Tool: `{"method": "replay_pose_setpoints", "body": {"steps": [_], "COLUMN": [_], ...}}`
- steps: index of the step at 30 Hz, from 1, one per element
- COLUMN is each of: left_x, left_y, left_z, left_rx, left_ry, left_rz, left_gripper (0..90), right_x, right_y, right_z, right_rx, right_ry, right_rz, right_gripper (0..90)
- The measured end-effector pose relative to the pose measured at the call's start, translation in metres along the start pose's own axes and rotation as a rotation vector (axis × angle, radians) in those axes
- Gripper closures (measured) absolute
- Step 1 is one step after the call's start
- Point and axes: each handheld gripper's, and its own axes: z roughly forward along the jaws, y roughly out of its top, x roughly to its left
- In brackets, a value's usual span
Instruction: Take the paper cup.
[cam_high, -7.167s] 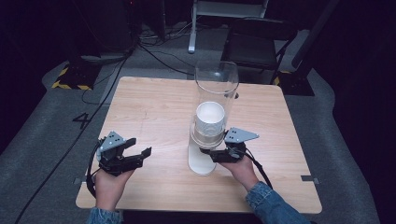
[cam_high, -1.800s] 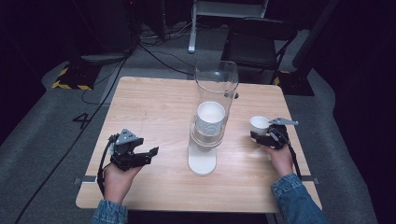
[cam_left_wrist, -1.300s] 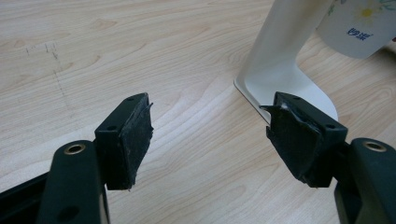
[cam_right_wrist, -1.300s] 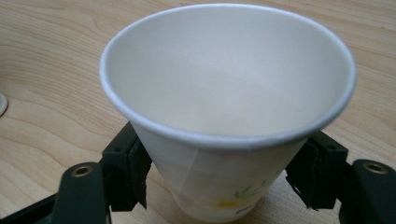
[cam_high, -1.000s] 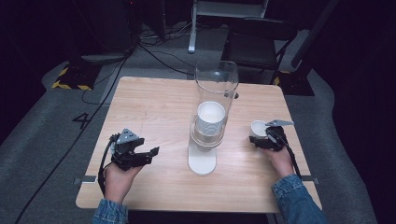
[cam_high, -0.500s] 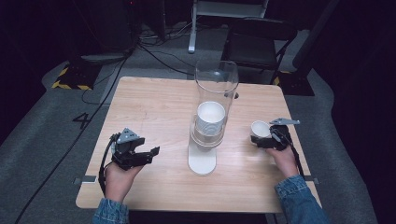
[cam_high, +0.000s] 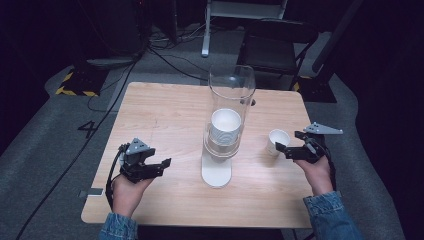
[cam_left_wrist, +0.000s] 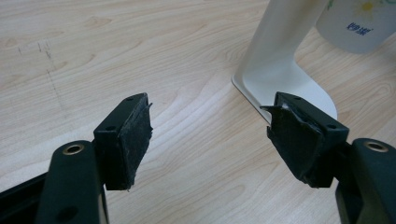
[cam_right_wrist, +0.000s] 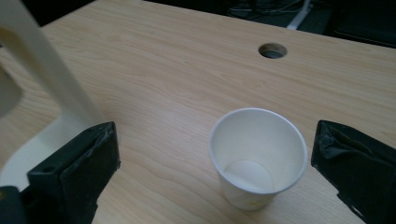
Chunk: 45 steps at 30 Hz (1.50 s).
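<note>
— Wooden counter (cam_high: 165, 115), what was seen on it?
— At its centre a clear cup dispenser (cam_high: 231, 100) was stood on a white base, with stacked cups inside. At three o'clock from it a single paper cup (cam_high: 277, 142) was set upright, empty.

— And the tongs?
— The right tongs (cam_high: 286, 150) were held spread wide, just beside the cup and untouched by it. At eight o'clock the left tongs (cam_high: 161, 166) were held parted, nothing between them.
</note>
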Motion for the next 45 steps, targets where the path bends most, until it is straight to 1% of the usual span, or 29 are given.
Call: {"method": "replay_pose_setpoints", "body": {"steps": [1, 3, 4, 5, 6, 8, 9, 10, 12, 14, 16, 17, 18, 19, 22, 24, 26, 28, 29, 31, 36, 37, 41, 45], "left_x": [0.0, -0.001, -0.002, -0.004, -0.004, -0.005, -0.004, -0.003, -0.001, -0.001, -0.001, -0.001, -0.002, -0.002, -0.002, -0.003, -0.003, -0.004, -0.003, -0.004, -0.004, -0.004, -0.005, -0.005], "left_y": [0.0, 0.001, 0.001, 0.001, 0.001, 0.001, 0.001, 0.001, 0.0, 0.0, 0.0, 0.001, 0.001, 0.0, 0.0, 0.0, 0.001, 0.001, 0.001, 0.001, 0.002, 0.002, 0.002, 0.002], "left_z": [0.0, 0.0, -0.001, -0.001, -0.001, -0.001, -0.001, -0.001, -0.001, -0.001, -0.001, -0.001, -0.001, 0.0, 0.002, 0.004, 0.004, 0.006, 0.006, 0.008, 0.009, 0.009, 0.01, 0.01], "left_rx": [0.001, 0.0, 0.002, 0.0, 0.0, 0.005, 0.006, 0.009, 0.012, 0.012, 0.011, 0.014, 0.016, 0.02, 0.034, 0.038, 0.043, 0.046, 0.051, 0.057, 0.057, 0.056, 0.062, 0.06], "left_ry": [-0.001, -0.003, -0.01, -0.012, -0.016, -0.019, -0.016, -0.02, -0.026, -0.027, -0.029, -0.033, -0.032, -0.032, -0.029, -0.028, -0.029, -0.028, -0.022, -0.027, -0.023, -0.023, -0.03, -0.027], "left_rz": [-0.001, 0.011, 0.014, 0.016, 0.026, 0.028, 0.033, 0.023, 0.023, 0.019, 0.025, 0.029, 0.03, 0.031, 0.036, 0.036, 0.046, 0.045, 0.053, 0.046, 0.048, 0.049, 0.045, 0.047], "left_gripper": [29.7, 29.6, 29.6, 29.6, 29.6, 29.6, 29.6, 29.5, 29.3, 29.3, 29.2, 29.2, 29.2, 29.2, 29.1, 29.1, 29.1, 29.1, 29.1, 29.1, 29.1, 29.1, 29.1, 29.1], "right_x": [0.004, 0.011, 0.015, 0.019, 0.023, 0.031, 0.035, 0.039, 0.047, 0.053, 0.059, 0.063, 0.066, 0.068, 0.075, 0.079, 0.082, 0.085, 0.087, 0.09, 0.091, 0.092, 0.097, 0.099], "right_y": [0.002, 0.005, 0.006, 0.007, 0.007, 0.007, 0.006, 0.005, 0.004, 0.003, 0.003, 0.003, 0.003, 0.002, 0.0, -0.004, -0.007, -0.011, -0.013, -0.017, -0.028, -0.03, -0.034, -0.035], "right_z": [-0.003, -0.008, -0.01, -0.012, -0.014, -0.016, -0.015, -0.014, -0.011, -0.008, -0.006, -0.006, -0.005, -0.005, -0.003, -0.001, 0.003, 0.006, 0.008, 0.01, 0.013, 0.014, 0.017, 0.02], "right_rx": [-0.008, -0.013, -0.017, -0.019, -0.018, -0.012, -0.006, 0.002, 0.016, 0.023, 0.03, 0.029, 0.025, 0.028, 0.032, 0.034, 0.041, 0.038, 0.029, 0.014, -0.042, -0.041, -0.038, -0.029], "right_ry": [0.019, 0.059, 0.082, 0.112, 0.133, 0.167, 0.182, 0.196, 0.225, 0.25, 0.267, 0.274, 0.283, 0.295, 0.299, 0.305, 0.315, 0.31, 0.31, 0.299, 0.29, 0.288, 0.279, 0.28], "right_rz": [-0.002, -0.011, -0.017, -0.029, -0.045, -0.08, -0.097, -0.109, -0.136, -0.152, -0.163, -0.168, -0.173, -0.178, -0.196, -0.191, -0.199, -0.21, -0.218, -0.23, -0.212, -0.209, -0.232, -0.234], "right_gripper": [1.5, 1.6, 2.1, 3.2, 5.1, 9.1, 9.8, 10.1, 10.1, 10.2, 10.8, 12.4, 16.0, 16.9, 19.5, 21.4, 21.4, 21.4, 21.8, 24.3, 25.6, 25.7, 25.7, 24.9]}}
